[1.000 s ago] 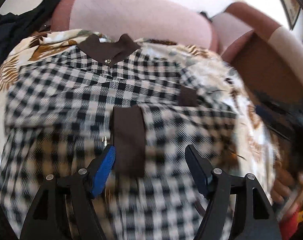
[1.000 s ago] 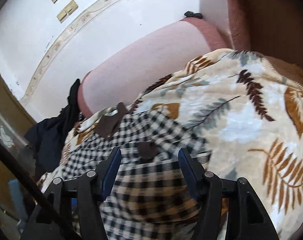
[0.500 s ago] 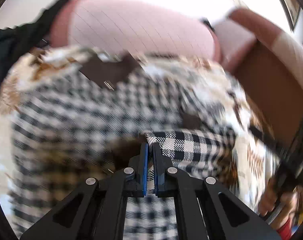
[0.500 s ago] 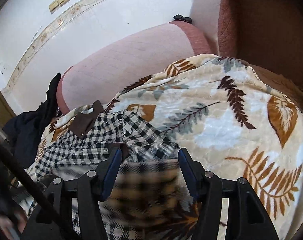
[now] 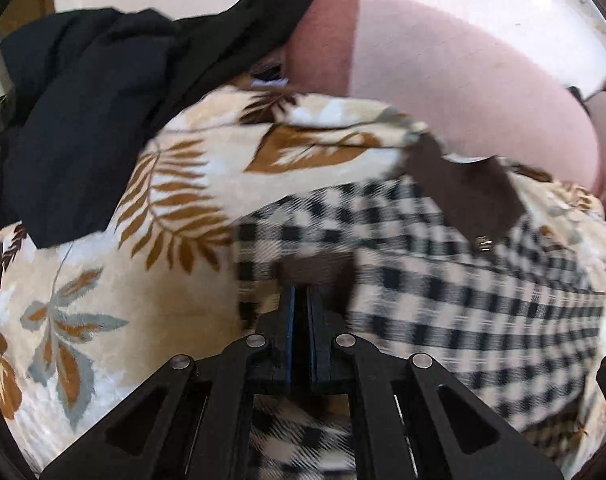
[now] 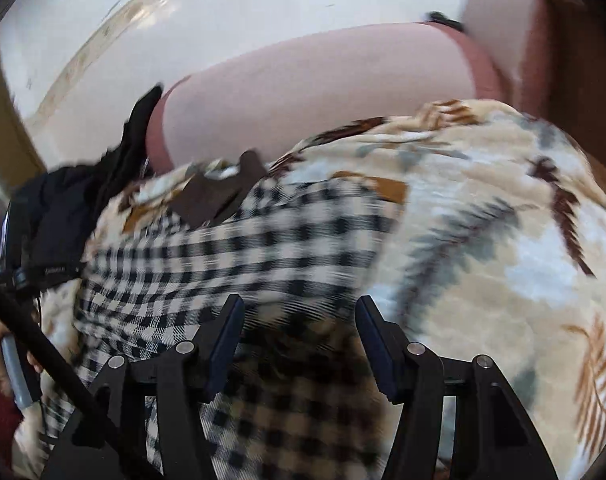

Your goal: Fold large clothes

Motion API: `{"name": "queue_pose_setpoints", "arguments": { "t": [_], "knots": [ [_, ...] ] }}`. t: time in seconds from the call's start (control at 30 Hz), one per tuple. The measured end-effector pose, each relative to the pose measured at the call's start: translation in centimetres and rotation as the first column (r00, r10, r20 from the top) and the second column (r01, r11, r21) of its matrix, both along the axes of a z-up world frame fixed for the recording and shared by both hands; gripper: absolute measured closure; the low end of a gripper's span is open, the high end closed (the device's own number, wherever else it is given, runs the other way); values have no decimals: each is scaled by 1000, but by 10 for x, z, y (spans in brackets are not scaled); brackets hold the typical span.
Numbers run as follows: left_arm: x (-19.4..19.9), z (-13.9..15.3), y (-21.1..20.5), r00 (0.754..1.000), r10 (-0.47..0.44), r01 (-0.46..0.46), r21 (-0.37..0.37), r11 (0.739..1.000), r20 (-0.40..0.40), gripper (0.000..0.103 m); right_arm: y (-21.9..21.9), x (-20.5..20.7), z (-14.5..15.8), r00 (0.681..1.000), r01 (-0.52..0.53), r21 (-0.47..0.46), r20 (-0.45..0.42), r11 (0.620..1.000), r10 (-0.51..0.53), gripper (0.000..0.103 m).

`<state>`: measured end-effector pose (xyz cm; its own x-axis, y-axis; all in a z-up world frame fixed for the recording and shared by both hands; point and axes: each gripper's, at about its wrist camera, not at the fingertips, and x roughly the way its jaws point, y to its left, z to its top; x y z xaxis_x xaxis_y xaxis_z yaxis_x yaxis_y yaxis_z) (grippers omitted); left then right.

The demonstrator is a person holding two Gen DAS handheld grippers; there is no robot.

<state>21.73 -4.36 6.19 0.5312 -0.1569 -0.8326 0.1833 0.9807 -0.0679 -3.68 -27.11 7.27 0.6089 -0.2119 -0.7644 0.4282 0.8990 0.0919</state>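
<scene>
Since a second ago, our left gripper (image 5: 299,300) has snapped shut on the brown cuff of the black-and-cream checked flannel shirt (image 5: 483,312) and dragged it sideways across the leaf-print fleece blanket (image 5: 103,300). Our right gripper (image 6: 299,320) hovers over the shirt's near edge, jaws apart but closing, pinching nothing yet. We judge the thin cuff could slip free, or the blanket get grabbed too.
</scene>
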Motion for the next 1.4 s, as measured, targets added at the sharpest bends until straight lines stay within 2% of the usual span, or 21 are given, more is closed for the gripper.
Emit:
{"name": "queue_pose_setpoints", "arguments": {
  "t": [0.1, 0.17, 0.2, 0.23, 0.3, 0.37, 0.4, 0.43, 0.5, 0.53, 0.63, 0.77, 0.87, 0.93, 0.97, 1.07, 1.13, 1.2, 1.3, 1.37, 1.4],
  "knots": [
    [7, -18, 6, 999, 18, -17, 11, 1000, -27, 93, -2, 21, -20, 999, -6, -23, -54, 1000, 5, 43],
    [9, -28, 7, 999, 27, -26, 35, 999, -31, 92, -13, 29, -41, 990, 30, -25, -139, 999, -33, 43],
    [10, -33, 7, 999, 28, -27, 43, 999, -35, 86, -21, 31, -52, 982, 46, -10, -184, 999, -47, 42],
    [10, -36, 8, 999, 35, -33, 47, 998, -29, 84, -25, 29, -55, 983, 48, 2, -180, 999, -46, 42],
    [9, -33, 11, 999, 42, -41, 38, 998, -32, 81, -24, 27, -48, 985, 44, -3, -168, 999, -44, 42],
    [7, -26, 20, 998, 38, -39, -8, 999, -58, 81, -22, 22, -34, 990, 42, -8, -132, 999, -43, 42],
    [1, -18, 31, 997, 44, -48, -54, 997, -63, 80, -22, 17, -26, 993, 48, -10, -109, 999, -49, 41],
    [-7, -11, 40, 997, 49, -54, -89, 995, -63, 77, -23, 12, -21, 993, 58, -10, -98, 998, -59, 40],
    [-25, 3, 63, 997, 59, -67, -146, 987, -57, 62, -28, 1, -10, 994, 83, 13, -77, 996, -82, 40],
    [-35, 9, 75, 996, 66, -74, -162, 984, -52, 60, -33, -7, -8, 993, 97, 31, -72, 995, -95, 39],
    [-70, 15, 111, 995, 77, -87, -190, 978, -58, 53, -45, -30, -7, 983, 159, 81, -104, 984, -150, 39],
    [-114, -3, 145, 991, 44, -71, -215, 974, -126, 52, -59, -67, -17, 961, 246, 162, -166, 956, -220, 39],
    [-145, -24, 158, 986, -7, -40, -268, 962, -169, 52, -63, -103, -30, 958, 274, 311, -170, 910, -231, 39],
    [-164, -39, 162, 976, -57, -19, -341, 940, -212, 52, -59, -125, -43, 963, 265, 420, -167, 868, -213, 39],
    [-173, -43, 162, 972, -79, -9, -371, 928, -221, 52, -55, -135, -44, 969, 247, 443, -143, 862, -204, 39],
    [-199, -45, 159, 970, -148, 58, -406, 912, -194, 52, -40, -163, -46, 980, 201, 527, -106, 826, -171, 39],
    [-217, -47, 157, 953, -220, 102, -461, 882, -210, 53, -27, -184, -52, 988, 155, 609, -77, 778, -137, 39],
    [-231, -50, 154, 938, -269, 134, -484, 865, -221, 53, -12, -206, -60, 994, 100, 711, -34, 696, -108, 39],
    [-257, -51, 151, 931, -305, 169, -502, 848, -201, 53, 12, -235, -68, 997, 40, 798, 11, 601, -81, 43],
    [-270, -53, 154, 932, -312, 178, -514, 839, -187, 53, 30, -251, -74, 998, 10, 826, 31, 564, -63, 46],
    [-275, -53, 156, 933, -311, 179, -518, 836, -180, 53, 37, -256, -76, 998, 0, 829, 37, 560, -54, 48]
  ]
}}
